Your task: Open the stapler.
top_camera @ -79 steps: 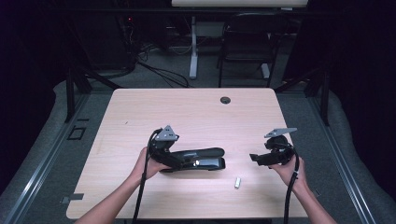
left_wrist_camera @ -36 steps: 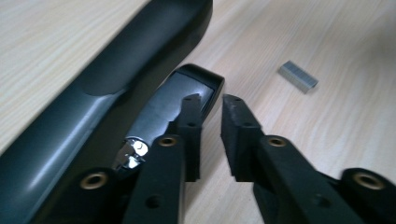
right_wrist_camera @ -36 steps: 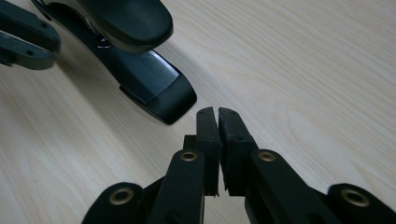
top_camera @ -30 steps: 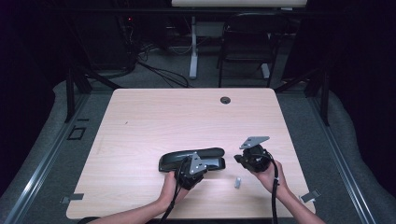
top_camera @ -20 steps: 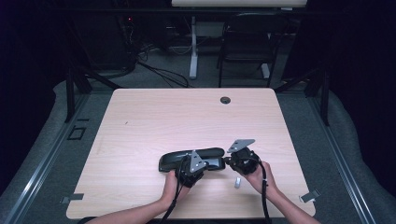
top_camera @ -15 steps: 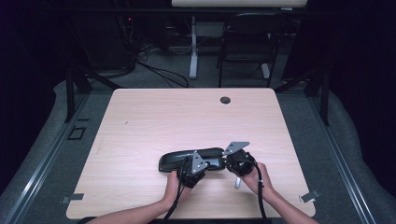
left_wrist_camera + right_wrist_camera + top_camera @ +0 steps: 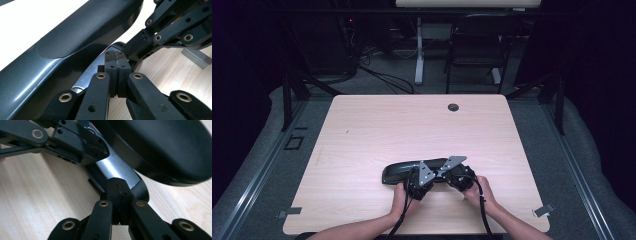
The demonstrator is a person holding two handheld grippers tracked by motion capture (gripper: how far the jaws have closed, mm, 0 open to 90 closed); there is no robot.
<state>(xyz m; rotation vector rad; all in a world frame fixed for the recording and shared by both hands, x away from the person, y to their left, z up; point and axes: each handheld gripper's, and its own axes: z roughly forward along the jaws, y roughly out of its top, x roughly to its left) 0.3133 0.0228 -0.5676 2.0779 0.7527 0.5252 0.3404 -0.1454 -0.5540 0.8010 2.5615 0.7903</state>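
Black stapler (image 7: 412,170) bears no readable writing; both tongs closed beside it.

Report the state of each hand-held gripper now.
Left hand-held gripper: closed, holding nothing, tips against the black stapler.
Right hand-held gripper: closed, holding nothing, tips at the stapler.

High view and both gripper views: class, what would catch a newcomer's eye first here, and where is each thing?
A long black stapler lies near the front edge of the pale wooden table, with both hands crowded against its right end. The left hand-held gripper and the right hand-held gripper, jaws shut, both point their tips at the stapler's shiny metal strip. Beside them lies a small grey block.
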